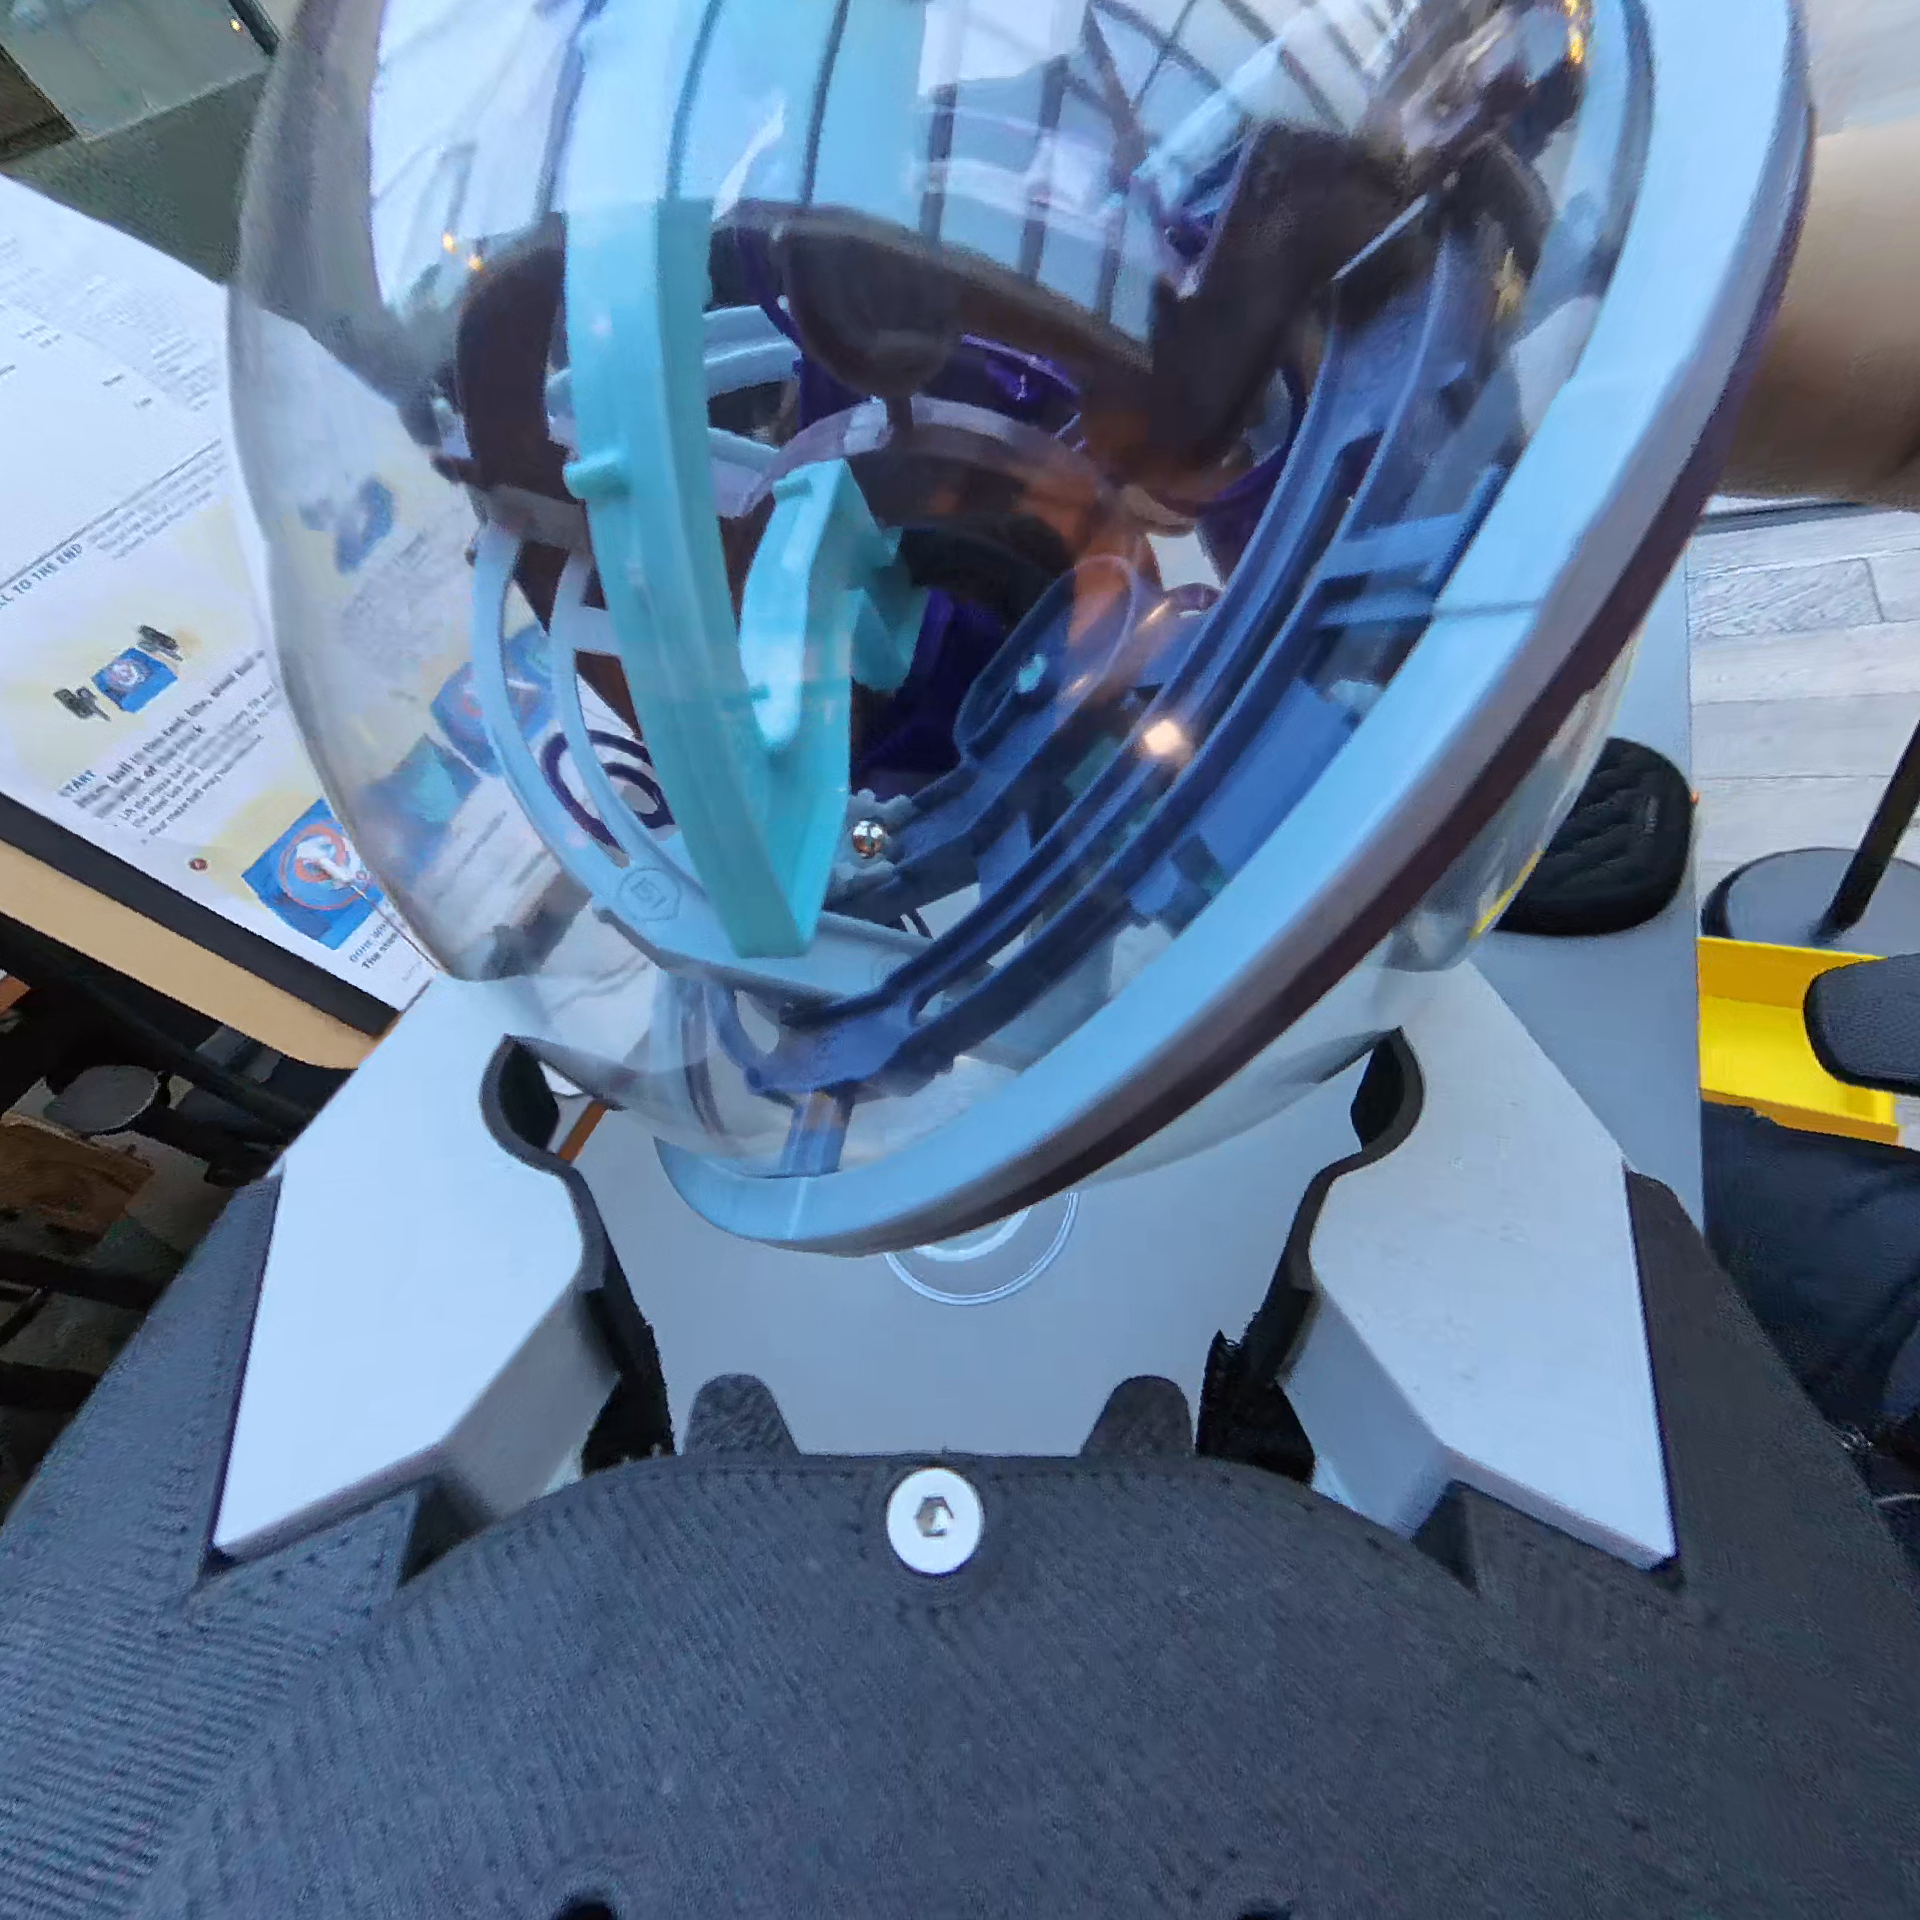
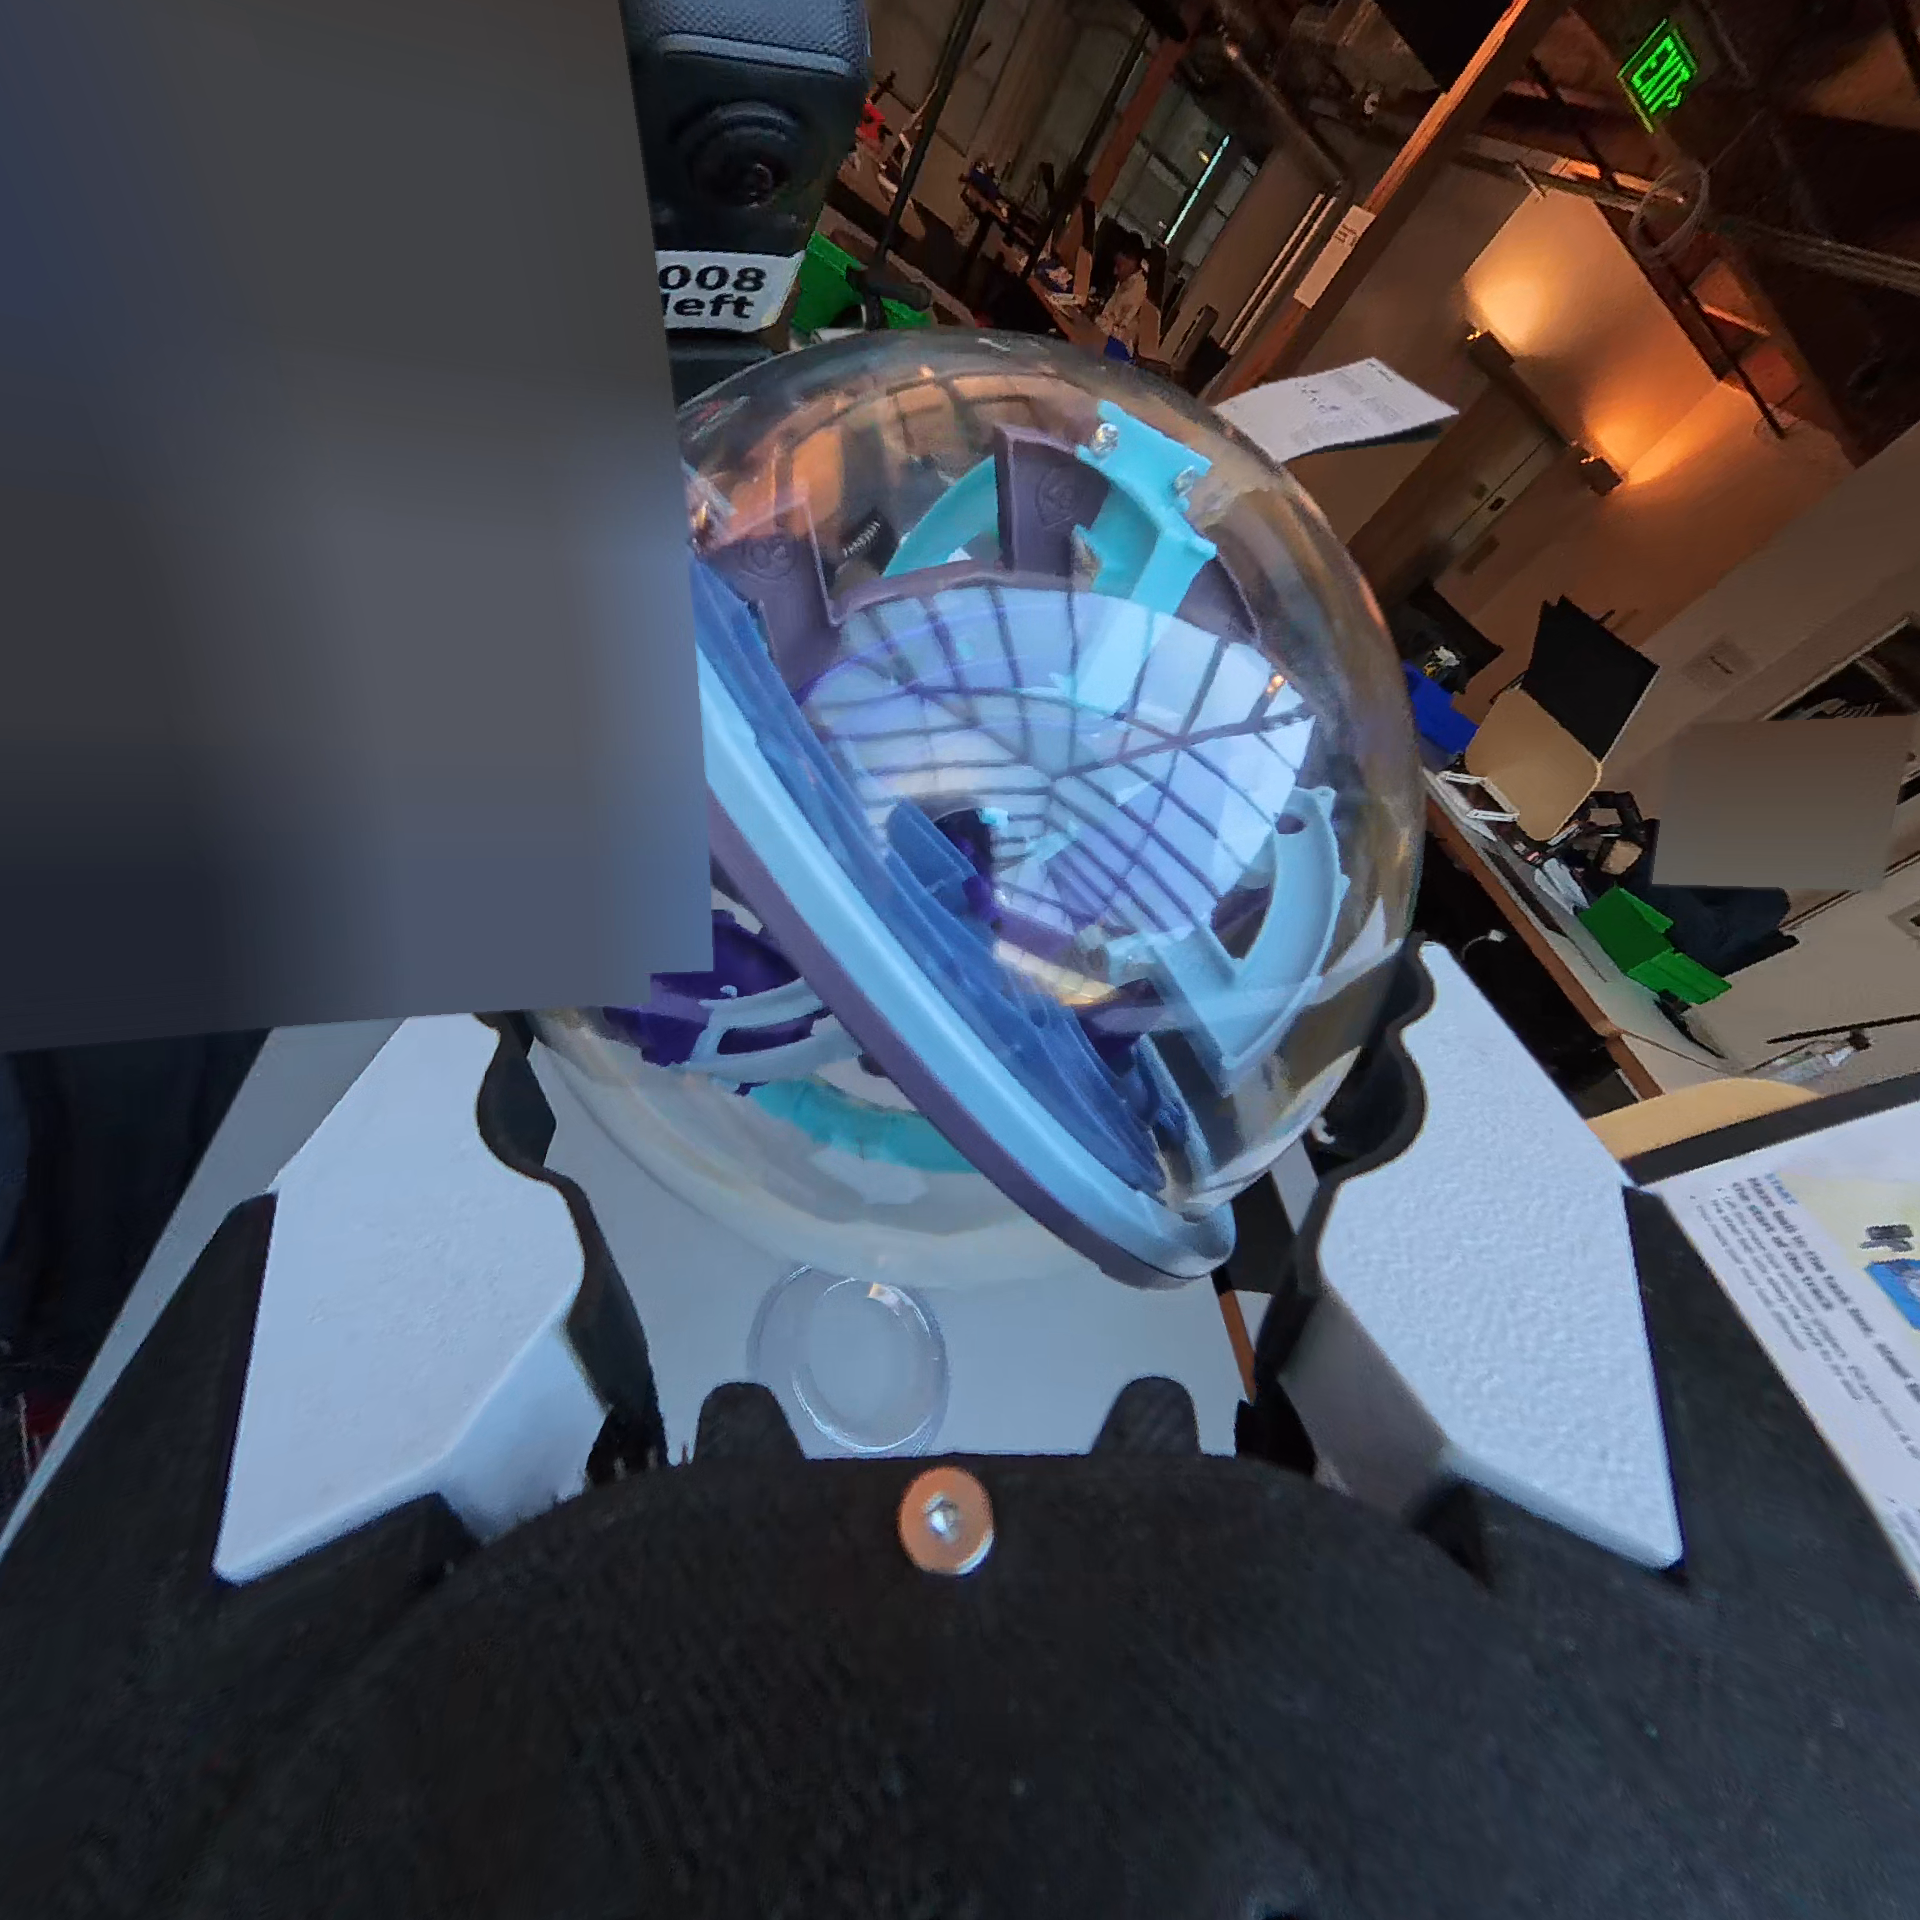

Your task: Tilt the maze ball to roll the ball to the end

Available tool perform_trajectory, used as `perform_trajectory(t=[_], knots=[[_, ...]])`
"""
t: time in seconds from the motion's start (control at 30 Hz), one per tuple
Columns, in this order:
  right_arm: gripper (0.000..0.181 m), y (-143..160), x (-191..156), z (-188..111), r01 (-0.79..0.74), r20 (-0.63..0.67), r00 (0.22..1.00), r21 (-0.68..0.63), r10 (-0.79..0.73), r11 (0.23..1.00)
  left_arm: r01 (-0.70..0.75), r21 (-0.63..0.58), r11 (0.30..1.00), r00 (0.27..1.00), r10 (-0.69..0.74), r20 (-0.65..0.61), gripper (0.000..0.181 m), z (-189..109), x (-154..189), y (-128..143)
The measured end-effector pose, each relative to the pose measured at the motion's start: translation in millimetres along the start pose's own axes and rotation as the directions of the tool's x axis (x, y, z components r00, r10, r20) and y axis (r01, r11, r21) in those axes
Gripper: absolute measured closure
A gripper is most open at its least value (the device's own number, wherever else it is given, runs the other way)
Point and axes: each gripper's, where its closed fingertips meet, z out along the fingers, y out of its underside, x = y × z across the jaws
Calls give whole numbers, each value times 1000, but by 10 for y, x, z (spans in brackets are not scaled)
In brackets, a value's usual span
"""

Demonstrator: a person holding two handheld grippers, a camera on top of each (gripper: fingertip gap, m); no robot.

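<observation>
The maze ball (image 1: pixel 935 520) is a clear sphere with a grey equator ring and teal, blue and purple tracks inside. It is held up, tilted, between both grippers. A small steel ball (image 1: pixel 869 840) sits on a dark blue track low in the sphere. My left gripper (image 1: pixel 951 1081) is shut on the sphere's lower part, with a fingertip on each side. In the right wrist view the maze ball (image 2: pixel 1039 810) sits between the fingertips of my right gripper (image 2: pixel 945 1039), which is shut on it. The left gripper's camera (image 2: pixel 748 156) shows just behind the sphere.
A clear round stand (image 2: pixel 847 1361) lies on the grey table below the sphere and also shows in the left wrist view (image 1: pixel 977 1262). A printed instruction sheet (image 1: pixel 135 623) lies at the left. A yellow bin (image 1: pixel 1787 1029) and a black stand base (image 1: pixel 1808 894) are at the right.
</observation>
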Motion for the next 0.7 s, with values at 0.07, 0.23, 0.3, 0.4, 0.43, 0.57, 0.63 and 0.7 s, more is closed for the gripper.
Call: perform_trajectory(t=[0.07,0.23,0.3,0.4,0.43,0.57,0.63,0.7], knots=[[24,-174,18,-62,15,-18,1000,-10,-15,1000,-24,5,1000,1000,24,-1,26,-82,0,-173],[24,-667,90,-224,49,-57,997,-24,-50,999,-67,38,997,998,68,-11,25,-292,-11,-646],[24,-859,115,-284,71,-71,995,-37,-73,997,-92,51,994,996,92,-5,25,-380,-18,-833],[24,-1104,151,-357,107,-90,989,-80,-114,991,-131,64,989,991,131,11,25,-506,-36,-1078],[23,-1185,160,-377,112,-93,988,-91,-121,990,-134,71,988,991,134,10,25,-545,-37,-1150],[24,-1513,172,-438,116,-94,987,-110,-126,987,-122,116,986,992,123,-3,25,-709,-17,-1423],[23,-1663,166,-460,119,-94,987,-123,-131,985,-117,139,983,993,119,-8,26,-793,-2,-1543],[24,-1801,158,-476,116,-92,987,-135,-129,984,-105,159,982,994,109,-16,26,-872,16,-1649]])
